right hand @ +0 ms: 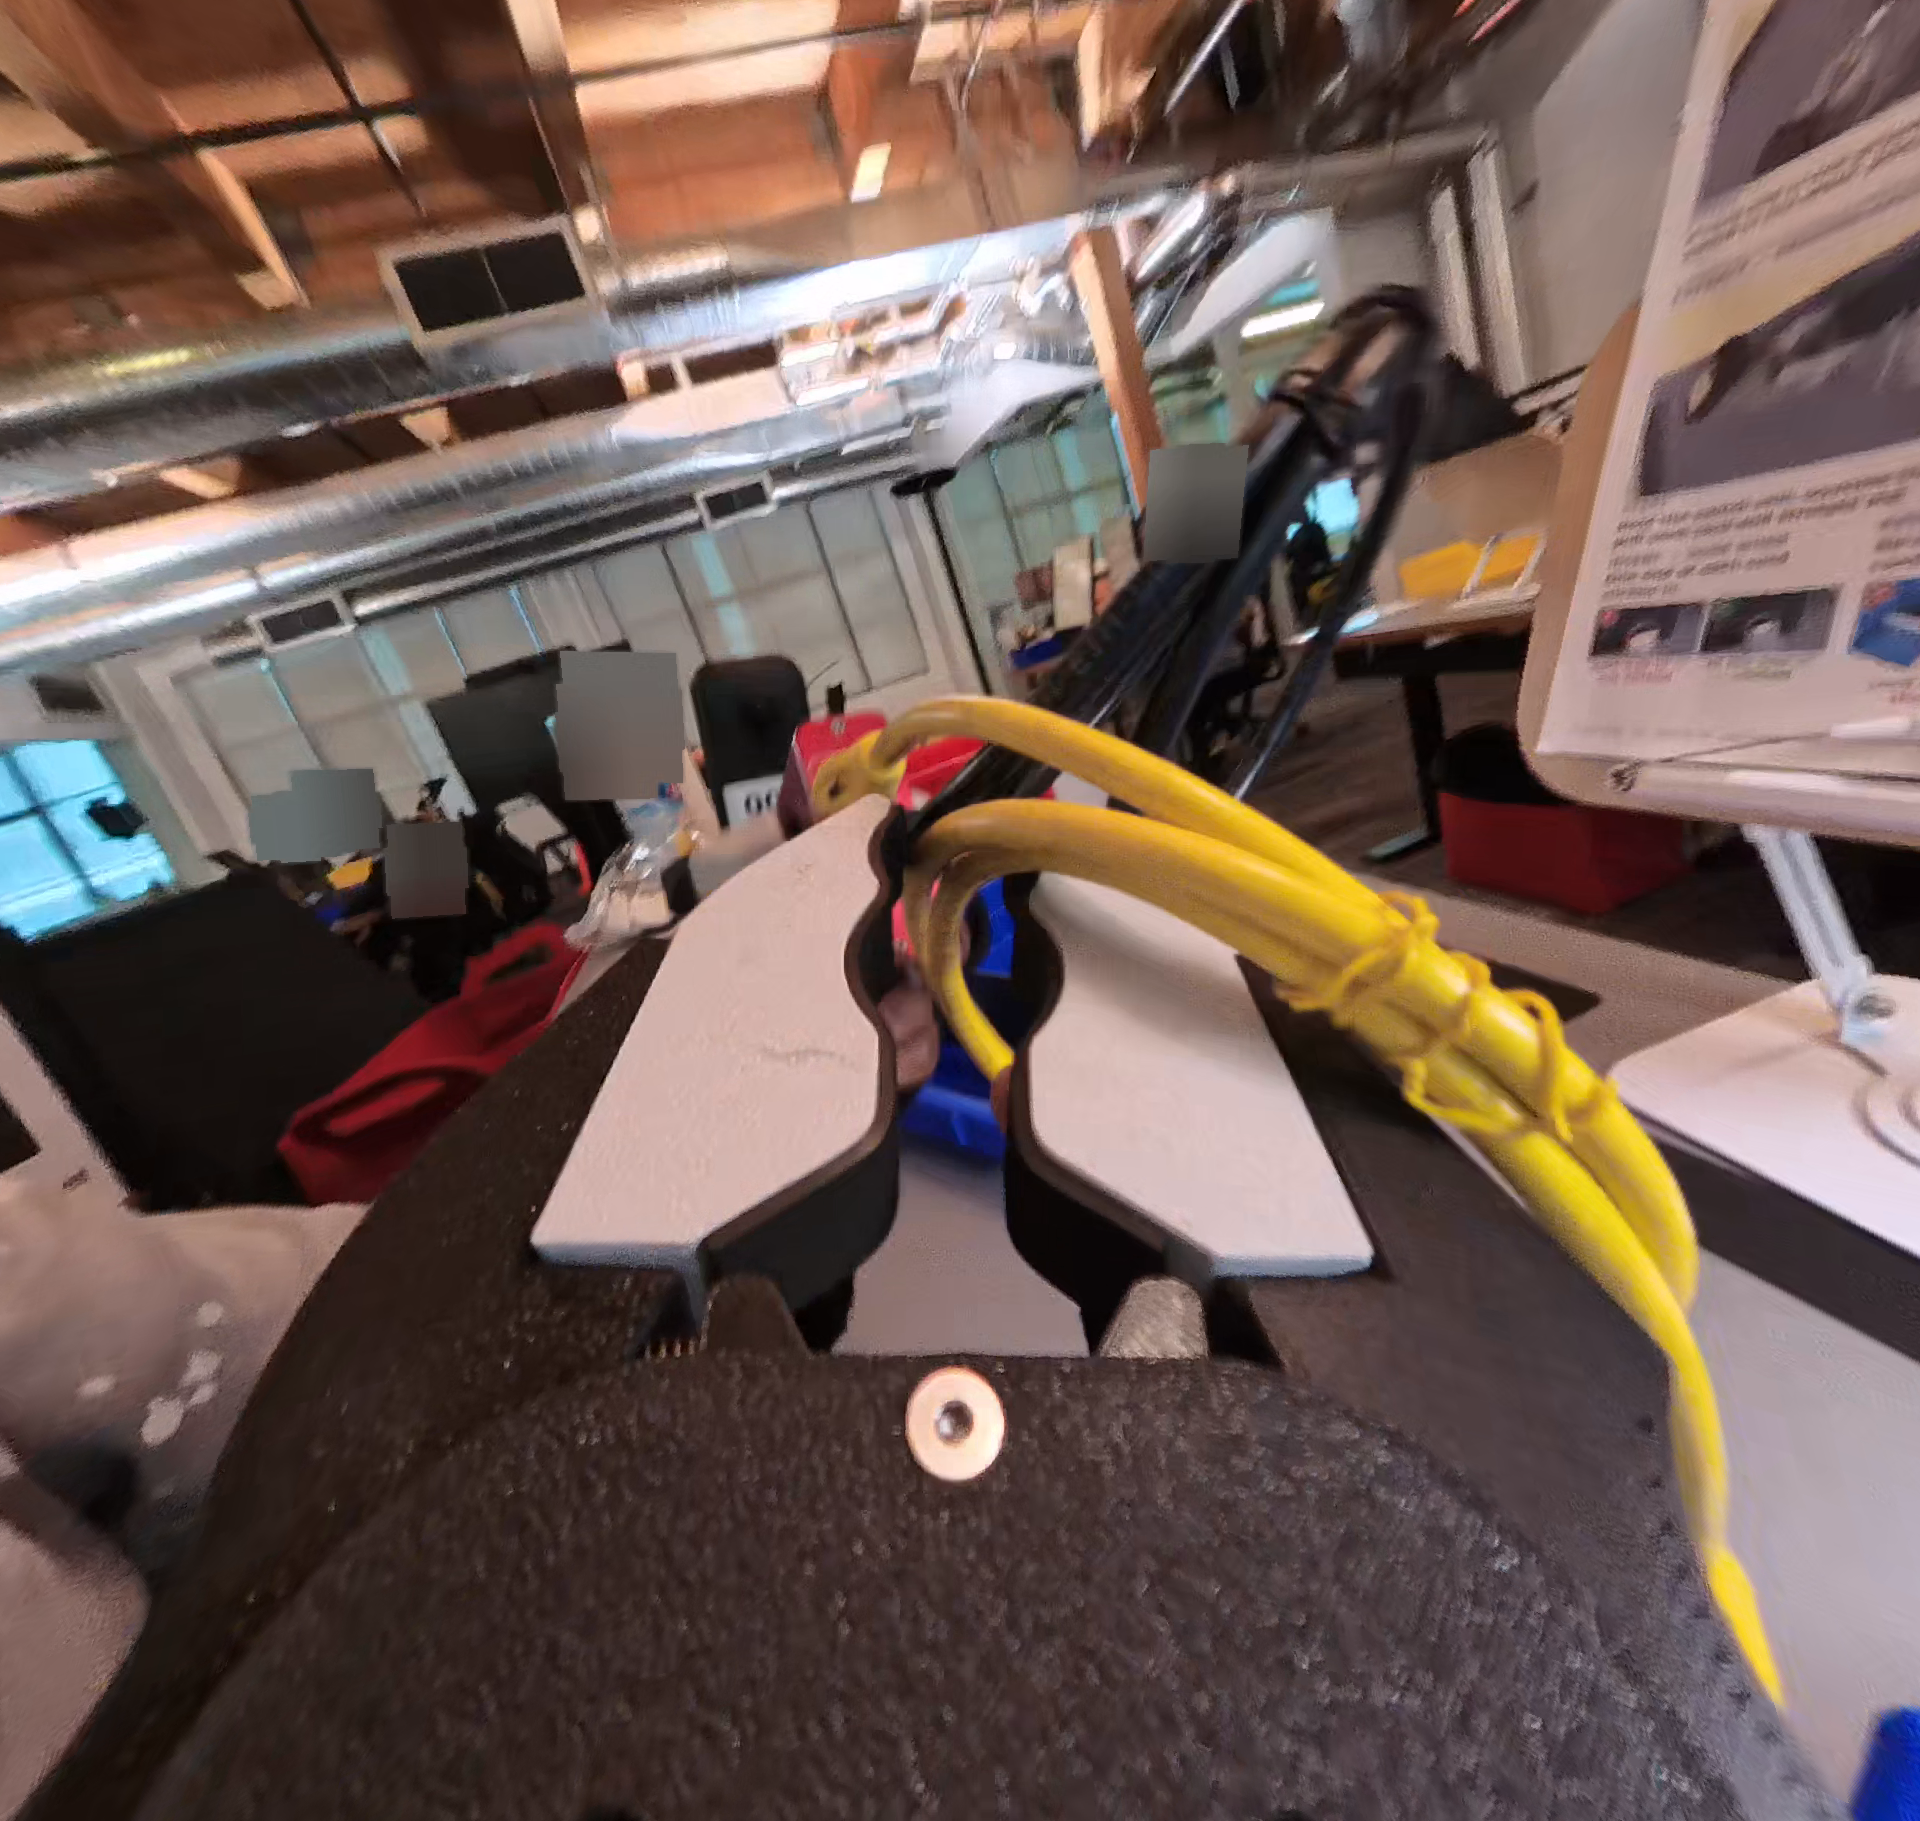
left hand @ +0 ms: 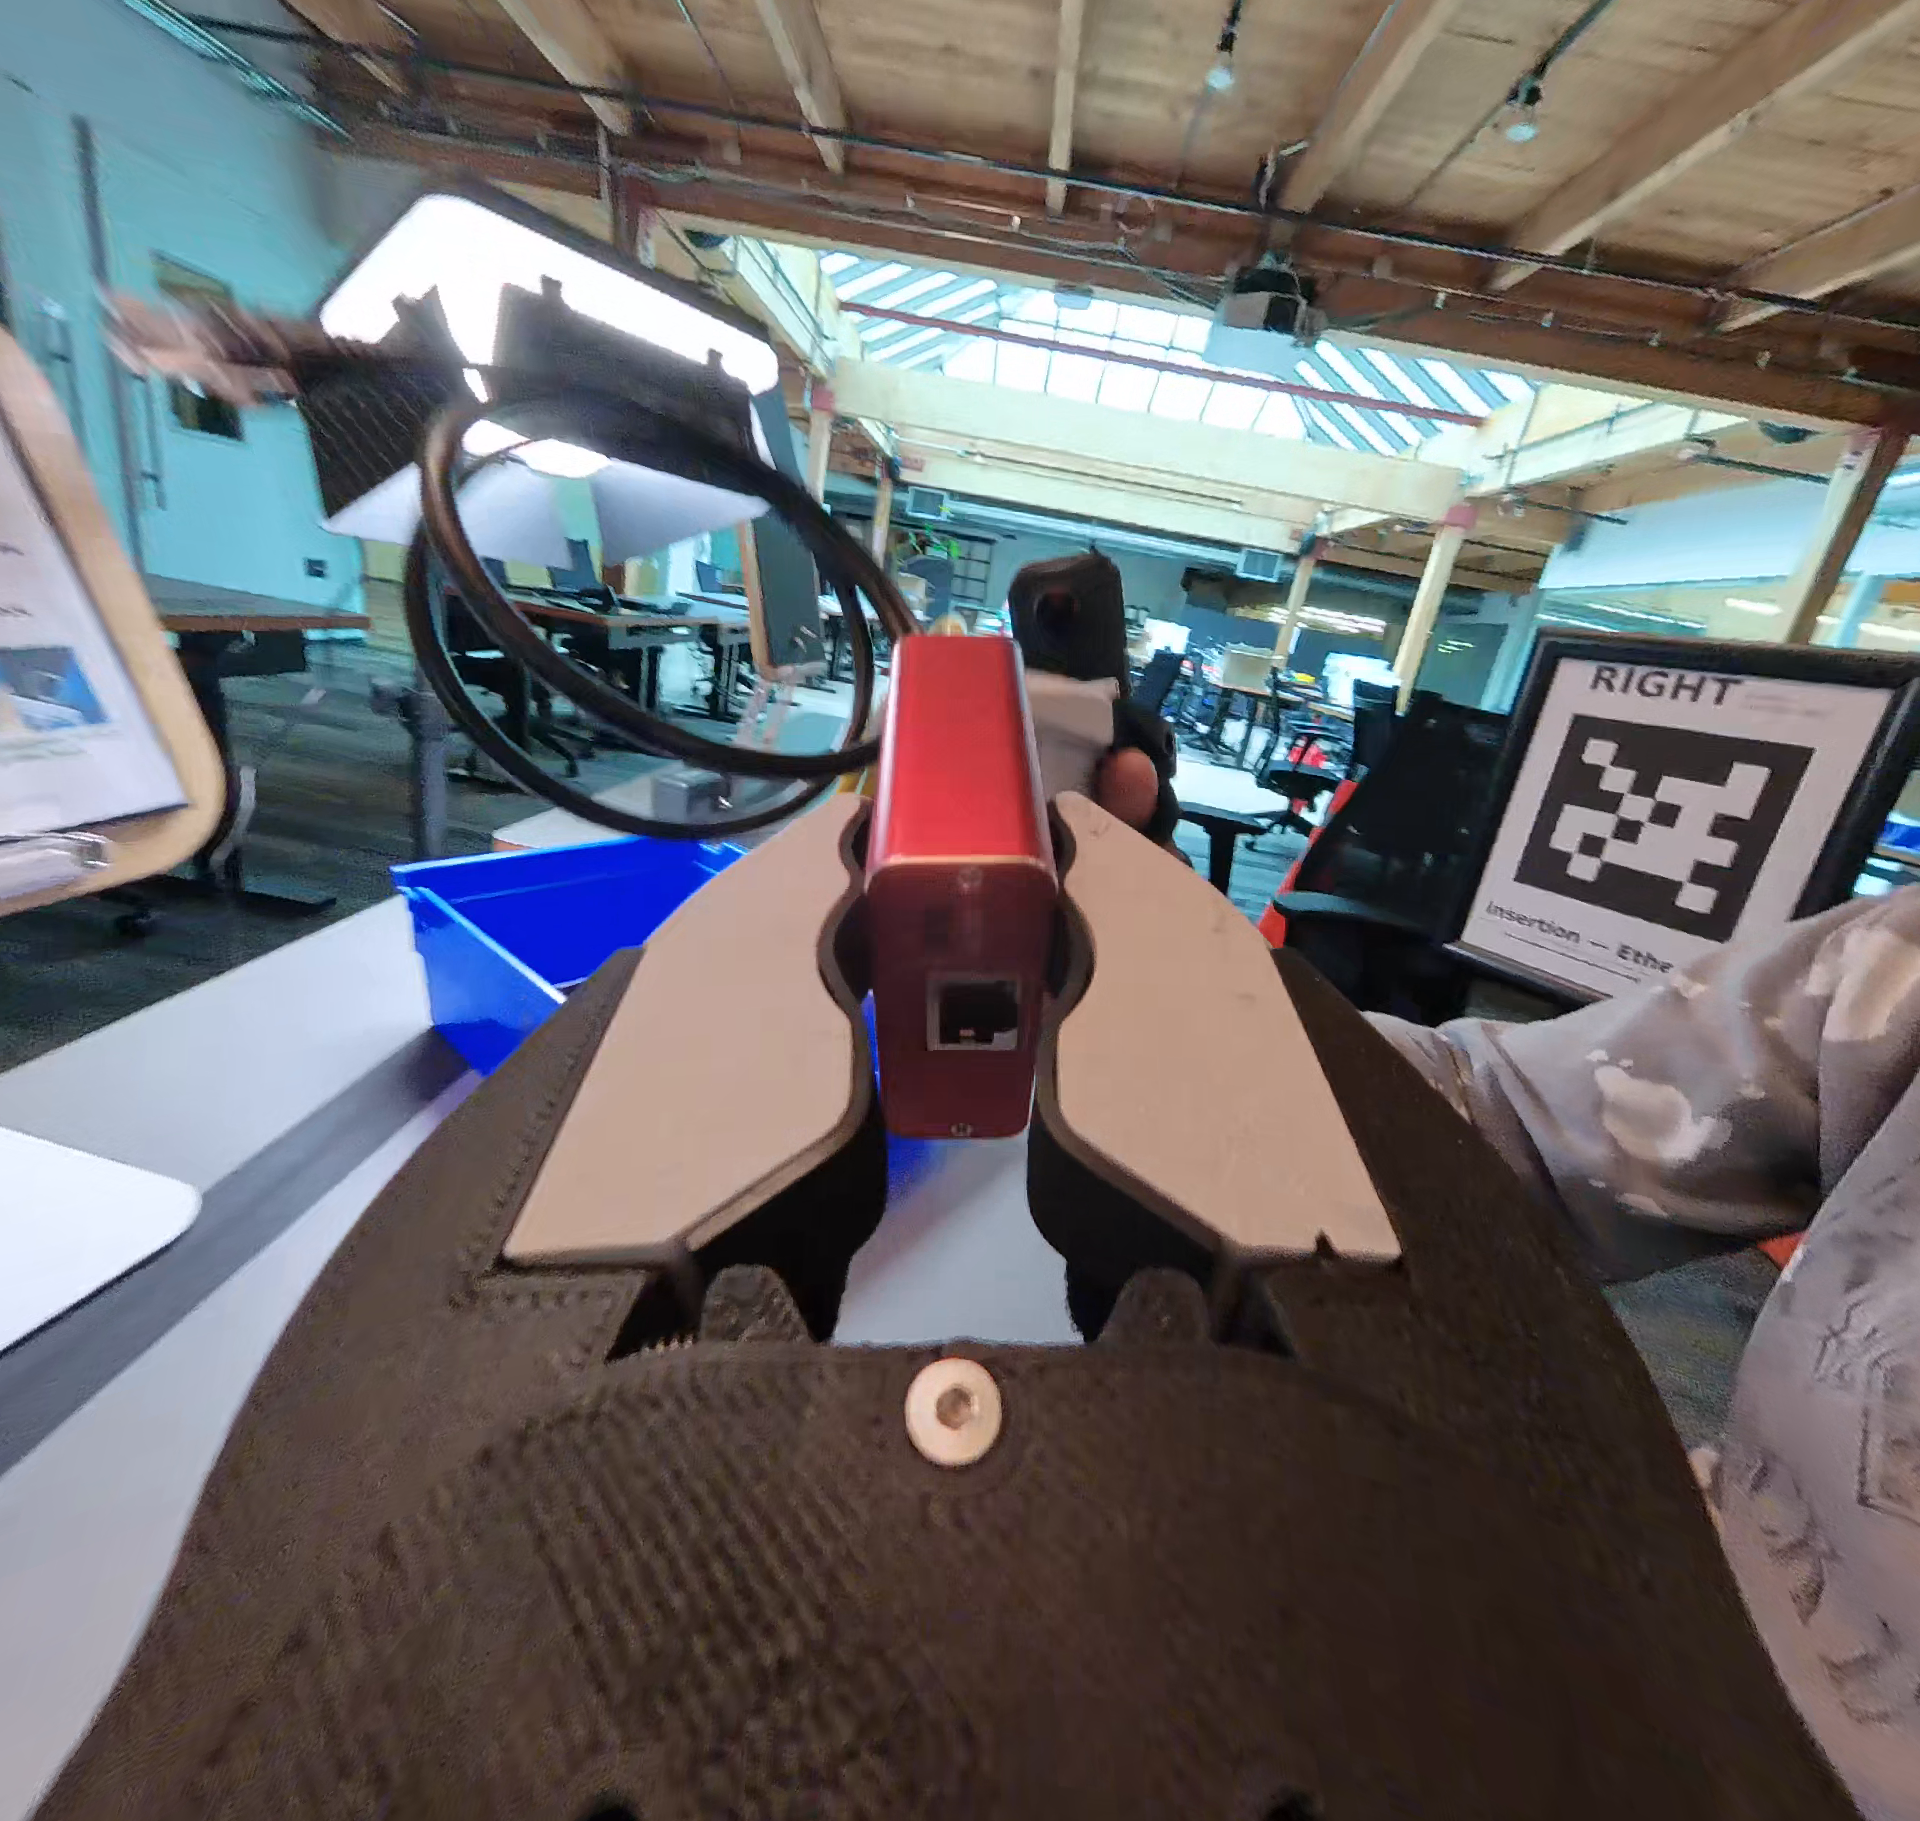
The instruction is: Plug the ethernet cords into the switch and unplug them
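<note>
In the left wrist view my left gripper is shut on a red metal switch and holds it above the table. An empty ethernet port faces the camera. A black cable loops from the switch's far end. In the right wrist view my right gripper is shut on a yellow ethernet cord, a bundle bound with yellow ties. Its plug end sits at the red switch just beyond the fingertips. I cannot tell whether the plug is seated. The right gripper's black camera housing shows behind the switch.
A blue bin stands on the white table below the grippers. A framed marker sign stands at the right and a clipboard on a stand at the side. A person's patterned sleeve is at the right.
</note>
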### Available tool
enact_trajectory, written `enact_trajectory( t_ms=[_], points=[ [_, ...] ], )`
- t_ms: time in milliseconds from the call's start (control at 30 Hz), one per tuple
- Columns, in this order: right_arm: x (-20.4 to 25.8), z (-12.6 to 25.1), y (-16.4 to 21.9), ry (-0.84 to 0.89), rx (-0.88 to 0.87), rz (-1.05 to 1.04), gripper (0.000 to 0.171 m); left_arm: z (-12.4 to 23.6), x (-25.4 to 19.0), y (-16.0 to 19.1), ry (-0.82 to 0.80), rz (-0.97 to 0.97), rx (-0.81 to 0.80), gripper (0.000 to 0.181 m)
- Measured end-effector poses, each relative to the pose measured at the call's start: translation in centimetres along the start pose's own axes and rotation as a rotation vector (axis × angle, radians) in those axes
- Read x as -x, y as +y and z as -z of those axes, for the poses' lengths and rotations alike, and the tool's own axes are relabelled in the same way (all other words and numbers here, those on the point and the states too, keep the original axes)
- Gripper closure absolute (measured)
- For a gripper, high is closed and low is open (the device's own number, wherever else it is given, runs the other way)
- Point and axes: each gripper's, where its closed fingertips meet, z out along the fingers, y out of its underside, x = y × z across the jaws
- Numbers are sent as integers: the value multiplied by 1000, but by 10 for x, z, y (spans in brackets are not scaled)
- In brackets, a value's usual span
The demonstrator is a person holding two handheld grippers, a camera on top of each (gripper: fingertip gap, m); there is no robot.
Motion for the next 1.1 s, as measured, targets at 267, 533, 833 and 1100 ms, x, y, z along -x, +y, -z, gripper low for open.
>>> enact_trajectory(
  t_ms=[267,533,833,1100],
  points=[
    [29,-4,73,-159,500,64,146,33,3,-36,-62,-64,-24,151],
    [44,17,16,-55,381,432,144,32,-2,-34,-46,-80,24,152],
    [25,-14,114,-78,618,470,129,-8,-26,7,46,-91,163,152],
    [31,8,109,-135,731,545,158,-4,-29,24,106,-57,291,149]
  ],
)
